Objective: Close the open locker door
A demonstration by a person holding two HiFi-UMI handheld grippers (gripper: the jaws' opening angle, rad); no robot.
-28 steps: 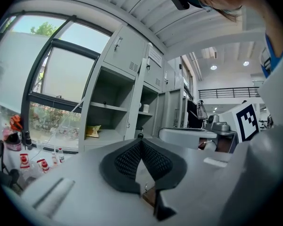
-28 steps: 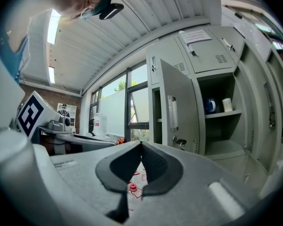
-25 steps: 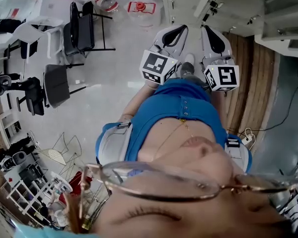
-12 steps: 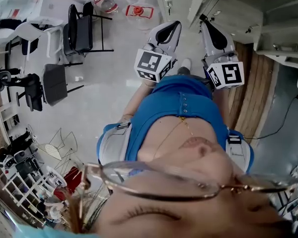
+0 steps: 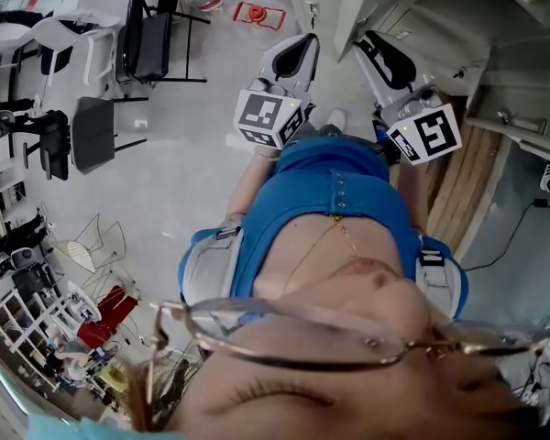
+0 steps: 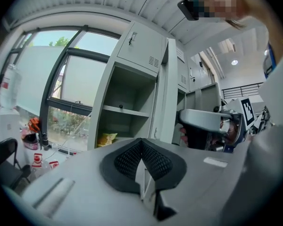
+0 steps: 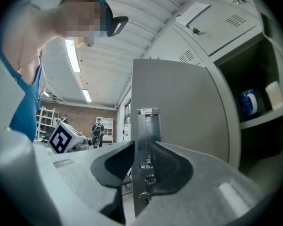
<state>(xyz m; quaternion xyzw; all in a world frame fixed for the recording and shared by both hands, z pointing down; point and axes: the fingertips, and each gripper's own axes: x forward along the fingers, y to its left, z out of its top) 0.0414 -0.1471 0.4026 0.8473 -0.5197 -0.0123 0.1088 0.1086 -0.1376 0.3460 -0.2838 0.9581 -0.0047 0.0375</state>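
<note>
The grey locker (image 6: 127, 112) stands with one compartment open, and its door (image 7: 179, 107) swings out toward me. In the right gripper view the door's free edge, with its metal lock plate (image 7: 146, 140), fills the gap between the jaws. My right gripper (image 7: 142, 159) is opening, and its pads do not visibly press on the door. The head view shows the right gripper (image 5: 374, 42) up at the door (image 5: 353, 7). My left gripper (image 5: 301, 46) hangs beside it, left of the door. Its pads (image 6: 153, 161) meet with nothing between them.
A yellow bag (image 6: 105, 139) lies in the open compartment. A blue item (image 7: 248, 102) and a white one (image 7: 275, 94) sit on a shelf behind the door. Black chairs (image 5: 151, 39) and red-lidded containers (image 5: 257, 12) stand on the floor to the left. A person (image 7: 98, 128) stands far back.
Both grippers have moved forward and up toward the lockers. The right gripper has reached the door's edge.
</note>
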